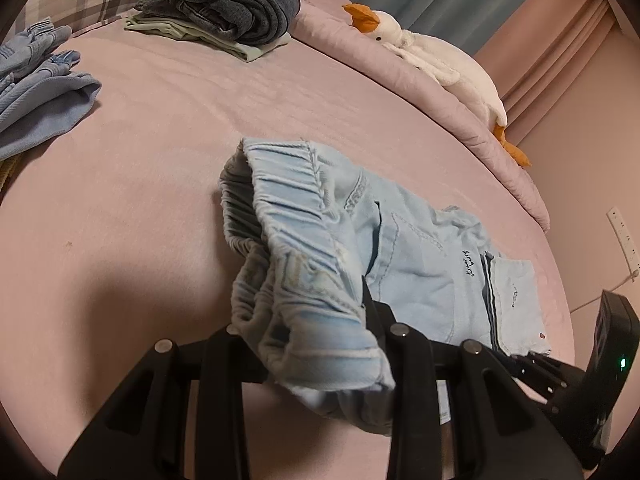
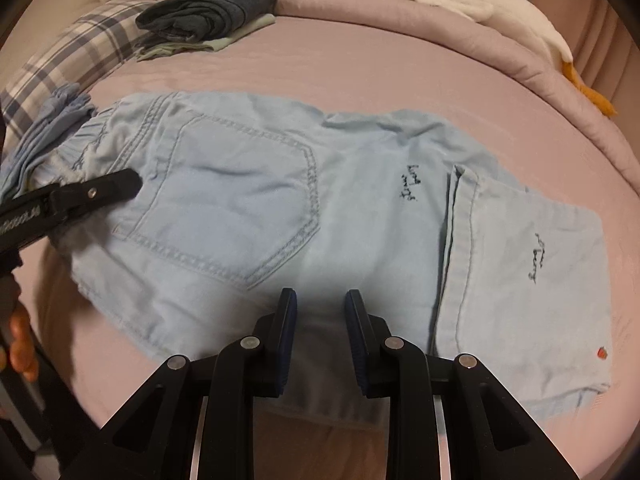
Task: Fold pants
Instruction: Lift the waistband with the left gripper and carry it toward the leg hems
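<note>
Light blue denim pants [image 2: 248,216] lie on the pink bed, back pocket up, legs folded over at the right. My left gripper [image 1: 320,320] is shut on the elastic waistband [image 1: 304,240] and lifts that end off the sheet; the fabric hides its fingertips. It shows in the right wrist view [image 2: 120,188] at the pants' left end. My right gripper [image 2: 320,300] is open just above the pants' near edge, with nothing between its fingers. It shows at the right edge of the left wrist view [image 1: 576,376].
A stack of folded dark jeans on pale green clothes [image 1: 224,8] sits at the far side of the bed [image 1: 168,152]. Crumpled blue pants [image 1: 36,80] lie at the left by a plaid pillow [image 2: 60,68]. A white plush goose [image 1: 436,60] lies along the far right edge.
</note>
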Demonstrator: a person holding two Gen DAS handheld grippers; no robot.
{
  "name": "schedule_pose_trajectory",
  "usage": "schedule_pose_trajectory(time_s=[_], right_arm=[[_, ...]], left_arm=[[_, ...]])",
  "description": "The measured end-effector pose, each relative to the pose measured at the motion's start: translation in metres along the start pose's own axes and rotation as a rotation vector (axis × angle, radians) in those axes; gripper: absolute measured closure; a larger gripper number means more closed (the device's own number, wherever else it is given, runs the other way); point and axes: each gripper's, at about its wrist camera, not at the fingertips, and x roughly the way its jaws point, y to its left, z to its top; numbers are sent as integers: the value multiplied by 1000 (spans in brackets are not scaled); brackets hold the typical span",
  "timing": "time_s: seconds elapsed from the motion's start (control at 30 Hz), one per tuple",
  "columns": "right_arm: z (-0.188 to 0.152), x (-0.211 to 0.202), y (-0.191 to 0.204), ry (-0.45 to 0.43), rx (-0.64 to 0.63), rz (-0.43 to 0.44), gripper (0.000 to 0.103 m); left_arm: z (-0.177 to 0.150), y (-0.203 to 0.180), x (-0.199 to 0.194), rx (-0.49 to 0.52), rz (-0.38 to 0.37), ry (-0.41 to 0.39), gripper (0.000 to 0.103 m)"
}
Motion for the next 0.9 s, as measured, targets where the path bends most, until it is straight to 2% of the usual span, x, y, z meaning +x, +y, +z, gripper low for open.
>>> schedule_pose_trajectory(time_s=[0.2, 0.9], right_arm=[[-10, -3, 3, -14, -2, 7, 75], [-16, -6, -10, -27, 25, 36, 75]], left_arm=[[-3, 1, 0, -6, 6, 8, 70], [-5, -1, -1, -2, 15, 8, 70]])
